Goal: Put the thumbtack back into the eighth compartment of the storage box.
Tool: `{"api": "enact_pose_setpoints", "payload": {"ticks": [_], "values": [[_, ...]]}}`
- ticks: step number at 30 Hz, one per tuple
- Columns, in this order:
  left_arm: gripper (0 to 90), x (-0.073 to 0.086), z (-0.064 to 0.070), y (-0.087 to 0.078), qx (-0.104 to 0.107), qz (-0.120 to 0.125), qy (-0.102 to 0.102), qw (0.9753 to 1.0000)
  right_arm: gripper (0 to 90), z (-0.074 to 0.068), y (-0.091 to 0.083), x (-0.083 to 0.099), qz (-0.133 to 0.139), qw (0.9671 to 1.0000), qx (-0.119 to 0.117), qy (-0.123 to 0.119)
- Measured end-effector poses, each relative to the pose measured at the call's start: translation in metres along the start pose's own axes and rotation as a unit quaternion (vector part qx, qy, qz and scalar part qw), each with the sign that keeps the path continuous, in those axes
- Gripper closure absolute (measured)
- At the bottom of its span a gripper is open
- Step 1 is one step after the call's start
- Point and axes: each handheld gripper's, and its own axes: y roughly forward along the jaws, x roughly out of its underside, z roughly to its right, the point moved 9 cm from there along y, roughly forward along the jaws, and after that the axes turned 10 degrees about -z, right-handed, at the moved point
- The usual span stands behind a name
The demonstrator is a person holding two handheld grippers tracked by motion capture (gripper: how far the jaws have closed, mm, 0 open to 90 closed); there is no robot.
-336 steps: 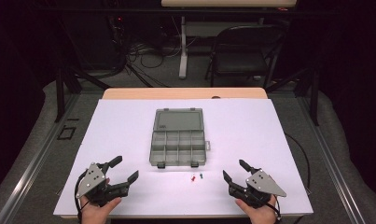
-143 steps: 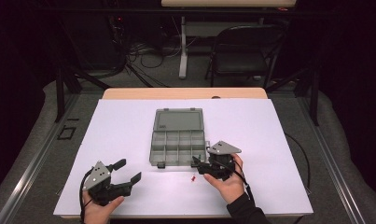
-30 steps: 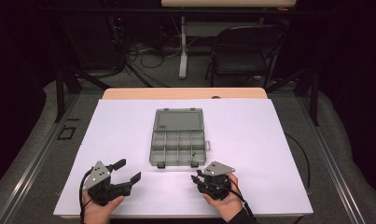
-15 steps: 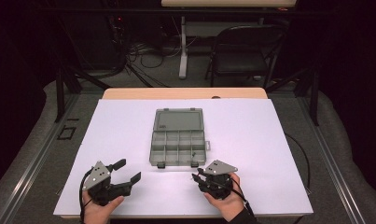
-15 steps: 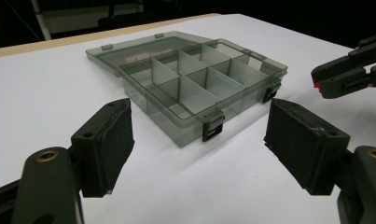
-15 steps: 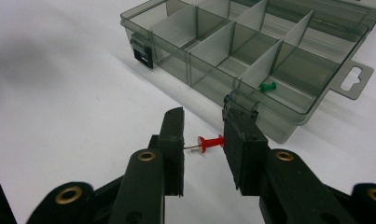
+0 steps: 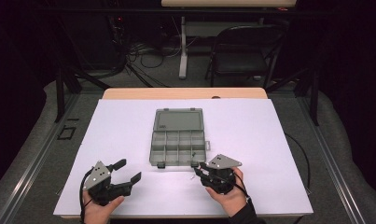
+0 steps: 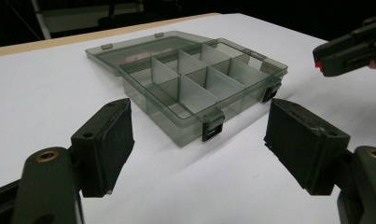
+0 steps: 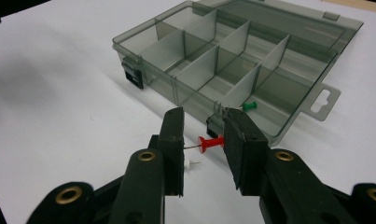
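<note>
A smoky clear organizer box (image 7: 176, 161) lies open mid-table, its lid folded back. My right gripper (image 7: 198, 169) hovers just in front of the box's right front corner. In the right gripper view that gripper (image 9: 202, 140) is shut on a red push pin (image 9: 211, 142), which spans sideways between the pads. A white push pin (image 9: 191, 164) lies on the table under the jaws. A green push pin (image 9: 247, 106) rests in the box's (image 9: 148, 77) near corner compartment. My left gripper (image 7: 129, 170) stands open and empty at the front left, facing the box (image 8: 176, 133).
White table cover (image 7: 269, 140) with bare room left and right of the box. The wooden table edge (image 7: 185, 93) runs at the back, with a chair (image 7: 244, 51) and cables beyond. The right gripper's tip (image 8: 318, 60) shows in the left gripper view.
Over the past seconds my right gripper went to the box, came back to the front and closed on the red pin. In the last second it rose slightly toward the box. The left gripper stayed put.
</note>
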Motion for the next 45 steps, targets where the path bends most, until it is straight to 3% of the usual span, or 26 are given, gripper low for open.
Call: {"api": "enact_pose_setpoints", "payload": {"ticks": [9,22,45], "values": [[23.0,0.000,0.000,0.001,0.000,-0.001,-0.001,1.0000,68.7,0.008,-0.002,-0.020,0.004,1.0000,0.007,-0.006],[23.0,0.000,0.000,0.001,0.000,-0.002,0.000,1.0000,68.7,0.028,0.009,-0.041,-0.007,0.9998,0.017,0.009],[23.0,0.000,0.000,0.000,0.002,0.000,0.000,1.0000,68.7,0.045,0.043,-0.041,-0.049,0.9981,0.032,0.017]]}}
